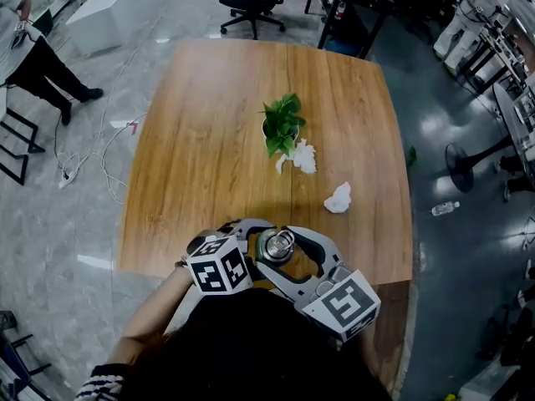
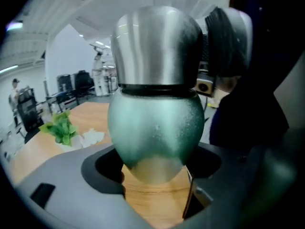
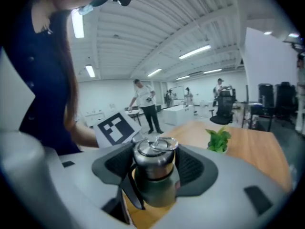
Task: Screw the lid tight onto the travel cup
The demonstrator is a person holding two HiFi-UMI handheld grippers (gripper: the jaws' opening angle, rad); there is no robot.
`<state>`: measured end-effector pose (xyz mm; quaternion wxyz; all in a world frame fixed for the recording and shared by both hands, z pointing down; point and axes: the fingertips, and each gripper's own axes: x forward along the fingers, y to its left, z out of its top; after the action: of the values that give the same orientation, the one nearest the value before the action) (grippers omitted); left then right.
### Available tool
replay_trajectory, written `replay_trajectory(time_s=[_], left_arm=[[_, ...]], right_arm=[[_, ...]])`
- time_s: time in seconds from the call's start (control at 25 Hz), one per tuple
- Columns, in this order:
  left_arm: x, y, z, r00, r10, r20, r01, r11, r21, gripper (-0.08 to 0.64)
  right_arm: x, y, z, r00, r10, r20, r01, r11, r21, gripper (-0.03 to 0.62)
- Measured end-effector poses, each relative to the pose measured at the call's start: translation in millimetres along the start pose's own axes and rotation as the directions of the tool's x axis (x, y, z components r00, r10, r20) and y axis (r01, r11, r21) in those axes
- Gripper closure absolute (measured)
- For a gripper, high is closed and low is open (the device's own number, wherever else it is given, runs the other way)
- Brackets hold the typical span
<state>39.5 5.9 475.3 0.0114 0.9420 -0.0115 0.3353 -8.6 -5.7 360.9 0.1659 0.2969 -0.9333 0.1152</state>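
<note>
At the counter [image 1: 209, 140] edge, two claws close a travel cup [image 1: 276, 246]
Held upright over the counter's near edge, by the person's body, the cup is braced for turning: the left claw [image 2: 152, 173] is clenched around its green body, likely to stop it spinning, while the right claw [image 3: 153, 171] clamps the steel lid [image 3: 153, 151] already seated on top

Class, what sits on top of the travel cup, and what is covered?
A steel lid with a ring handle sits on the travel cup, held by the right gripper. It covers the cup's mouth, so any contents are hidden.
</note>
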Motion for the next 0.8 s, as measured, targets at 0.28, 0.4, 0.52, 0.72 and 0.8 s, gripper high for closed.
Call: replay_trajectory(time_s=[0.28, 0.4, 0.52, 0.72, 0.8], left_arm=[[3, 12, -2, 0.997, 0.074, -0.024, -0.075, 0.996, -0.050, 0.172], [5, 29, 1, 0.977, 0.210, -0.025, -0.211, 0.968, -0.135, 0.170], [5, 18, 3, 0.988, 0.153, -0.001, -0.153, 0.984, -0.093, 0.170], [-1, -10, -4, 0.999, -0.052, -0.005, 0.053, 0.997, 0.065, 0.172], [-1, -8, -6, 0.999, -0.044, -0.015, 0.044, 0.997, 0.062, 0.170]], right_arm=[[3, -14, 1, 0.995, -0.101, 0.016, 0.102, 0.993, -0.051, 0.324], [4, -27, 6, 0.961, -0.269, 0.069, 0.271, 0.963, -0.014, 0.324], [4, -10, 6, 0.986, -0.158, 0.052, 0.162, 0.985, -0.067, 0.324], [-3, 10, 3, 0.996, 0.090, 0.002, -0.090, 0.994, -0.056, 0.324], [-1, 8, 1, 0.996, 0.093, 0.005, -0.093, 0.993, -0.068, 0.324]])
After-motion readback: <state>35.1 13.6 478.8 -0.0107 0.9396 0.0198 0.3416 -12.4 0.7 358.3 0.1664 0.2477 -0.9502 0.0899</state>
